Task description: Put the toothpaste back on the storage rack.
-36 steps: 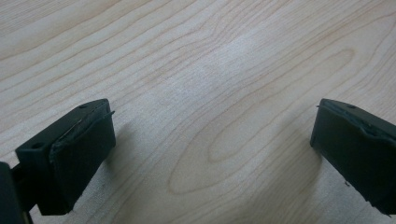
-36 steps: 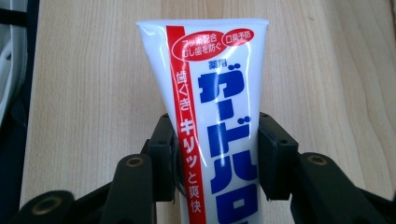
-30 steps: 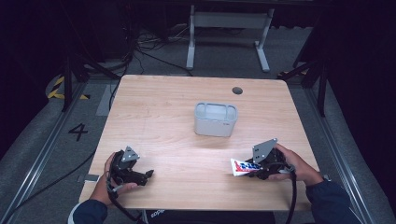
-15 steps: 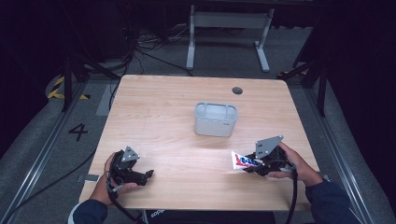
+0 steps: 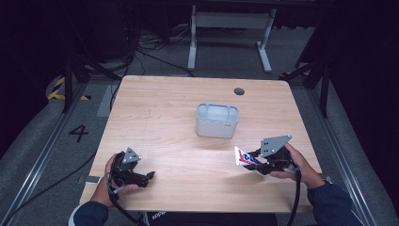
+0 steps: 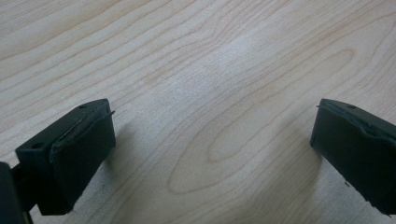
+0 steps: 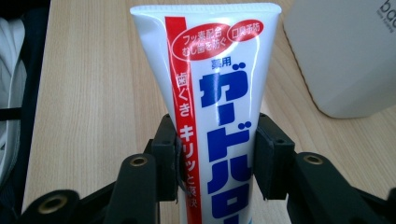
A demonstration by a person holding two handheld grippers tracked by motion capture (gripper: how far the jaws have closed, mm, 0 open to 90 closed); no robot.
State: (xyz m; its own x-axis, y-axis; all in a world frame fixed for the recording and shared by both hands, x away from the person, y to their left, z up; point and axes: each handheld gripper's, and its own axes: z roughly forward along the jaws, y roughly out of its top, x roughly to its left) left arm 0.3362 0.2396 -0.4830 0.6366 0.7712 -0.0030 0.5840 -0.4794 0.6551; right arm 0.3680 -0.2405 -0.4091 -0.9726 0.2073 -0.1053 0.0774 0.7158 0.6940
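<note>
A white toothpaste tube (image 7: 217, 93) with red and blue Japanese print stands between the pads of my right gripper (image 7: 217, 156), which is shut on it. In the high view the tube (image 5: 244, 157) sticks out to the left of the right gripper (image 5: 259, 160) at the table's front right, lifted slightly off the wood. My left gripper (image 5: 149, 176) rests at the front left, pointing right. Its jaws stand wide open in the left gripper view (image 6: 210, 149), with bare wood between them.
A grey-white open container (image 5: 217, 120) stands near the middle of the wooden table (image 5: 164, 108); it also shows as a pale box (image 7: 345, 56) at the upper right of the right gripper view. A cable hole (image 5: 239, 91) lies at the back right.
The right gripper with the tube has shifted slightly right and up from the table, and the tube's flat end now tilts upward. The left gripper has not moved.
</note>
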